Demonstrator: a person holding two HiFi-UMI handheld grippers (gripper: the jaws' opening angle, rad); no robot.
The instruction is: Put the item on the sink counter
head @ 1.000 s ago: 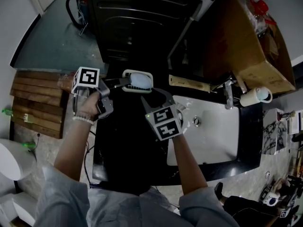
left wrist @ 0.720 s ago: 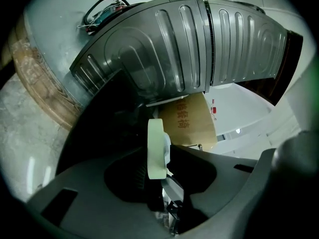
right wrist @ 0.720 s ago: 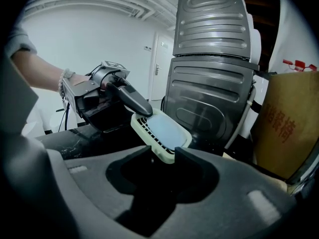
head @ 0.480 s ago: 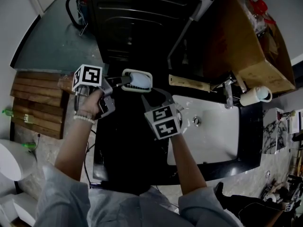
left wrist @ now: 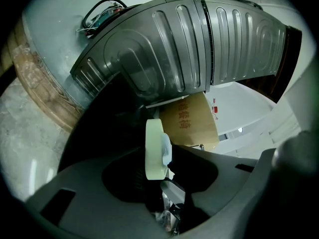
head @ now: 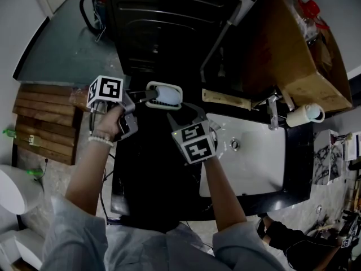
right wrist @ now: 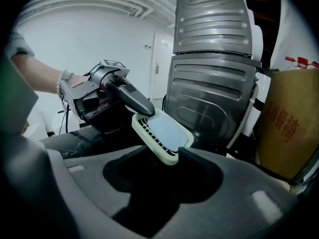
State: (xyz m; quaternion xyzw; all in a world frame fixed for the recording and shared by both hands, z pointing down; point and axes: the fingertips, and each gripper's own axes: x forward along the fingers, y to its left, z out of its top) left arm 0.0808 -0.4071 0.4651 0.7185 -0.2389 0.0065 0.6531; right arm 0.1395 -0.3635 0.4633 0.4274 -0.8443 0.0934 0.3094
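- The right gripper (head: 180, 113) is nearest the person. It stands wide open and holds nothing, and its jaws have just been opening further. The lower edge of the pale cream slotted plastic soap dish with a light blue bar in it (head: 165, 96) sits just beside one of its jaw tips. I cannot tell whether the two touch.
- The left gripper (head: 148, 96), slightly farther out, is clamped on one end of the soap dish. Its jaws have just been opening somewhat, with the dish between them. In the right gripper view its dark finger lies across the dish's end and the dish hangs tilted, so I judge that the grip is on.
- The glossy black sink counter (head: 152, 168) lies below both grippers, with the white rectangular basin (head: 254, 157) to its right. The dish is over the counter's far left part and seems to be raised off the surface.
- Beyond stand a dark grey ribbed metal machine (head: 169, 27) and a brown cardboard box (head: 293, 55).
- The step in hand looks like the set-down itself: the dish is over the counter but not yet flat on it.
- The next move calls for levelling the dish and lowering it until its base rests on the counter. Only then should the left jaws open and draw back, with the right gripper kept clear. While the dish is tilted, the bar could slide out.
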